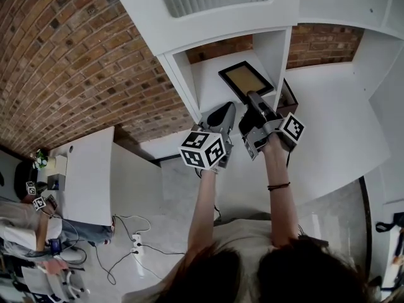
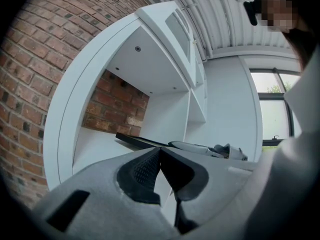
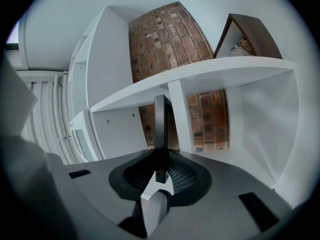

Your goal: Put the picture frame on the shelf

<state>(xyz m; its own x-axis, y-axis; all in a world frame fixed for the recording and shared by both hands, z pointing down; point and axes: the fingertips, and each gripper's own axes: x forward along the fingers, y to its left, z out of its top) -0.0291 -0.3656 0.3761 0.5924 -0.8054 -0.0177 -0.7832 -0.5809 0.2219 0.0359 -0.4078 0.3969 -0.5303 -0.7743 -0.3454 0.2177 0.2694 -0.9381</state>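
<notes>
- Closest to the camera, at the bottom of the head view, is the top of the person's head (image 1: 297,273), with both forearms (image 1: 279,188) reaching up toward the middle of the picture.
- Just right of centre, the right hand-held gripper (image 1: 254,98) is clamped on the near edge of the picture frame (image 1: 246,81), a black frame with a tan panel.
- The right gripper view shows that black edge standing between the pads.
- The frame is inside an open compartment of the white shelf (image 1: 208,84), above centre, with a brick wall (image 1: 76,62) behind.
- In the left gripper view the frame lies almost flat, low over the compartment floor; whether it touches the floor cannot be told.
- The left hand-held gripper (image 1: 227,109), just left of the right one, is closed and empty, its pads meeting at a point.
- Judged progress: the frame has reached the shelf but is not released; setting it down, opening the jaws and backing out are left.
</notes>
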